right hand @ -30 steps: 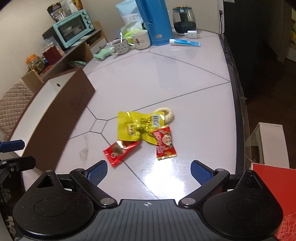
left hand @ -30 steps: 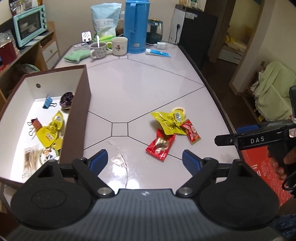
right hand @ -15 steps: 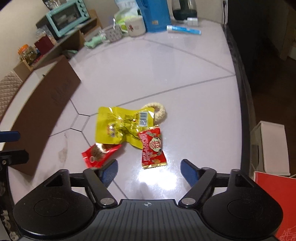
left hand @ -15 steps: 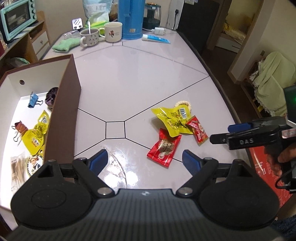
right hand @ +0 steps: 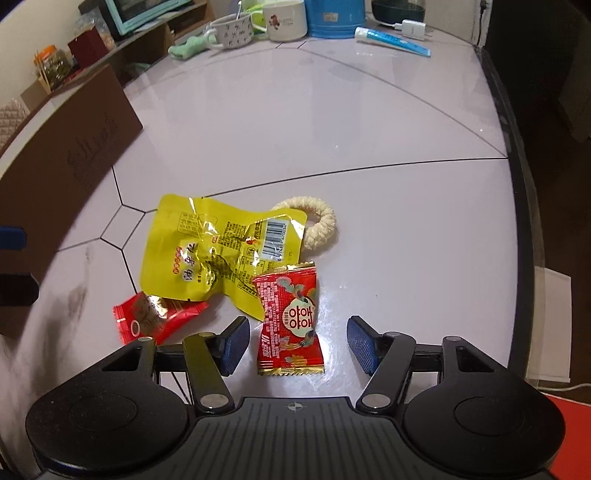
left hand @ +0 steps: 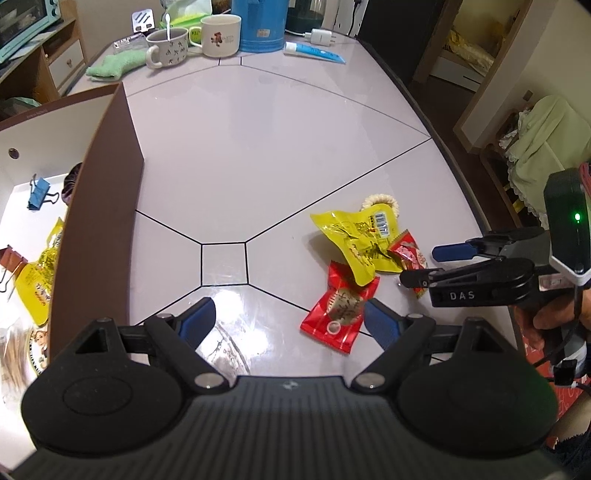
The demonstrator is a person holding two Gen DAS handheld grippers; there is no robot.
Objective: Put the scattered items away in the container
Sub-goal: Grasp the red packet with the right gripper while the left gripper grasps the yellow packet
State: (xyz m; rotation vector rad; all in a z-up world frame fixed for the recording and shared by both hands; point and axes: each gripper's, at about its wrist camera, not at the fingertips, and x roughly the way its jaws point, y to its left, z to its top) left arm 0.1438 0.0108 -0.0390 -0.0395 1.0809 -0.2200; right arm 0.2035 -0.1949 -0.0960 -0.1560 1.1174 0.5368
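Nearby, yellow packet overlapping red sachet, cream ring.

Left wrist view: sits behind the left gripper, looks forward and down along its spread fingers across the surface; the box lies left of that gripper, the snack packets just ahead-right of it.

Right wrist view: behind the right gripper, lower and closer, with the red packet between its fingertips.

Shared: yellow packet, woven ring, mugs far ahead. The left view also catches the right gripper side-on.
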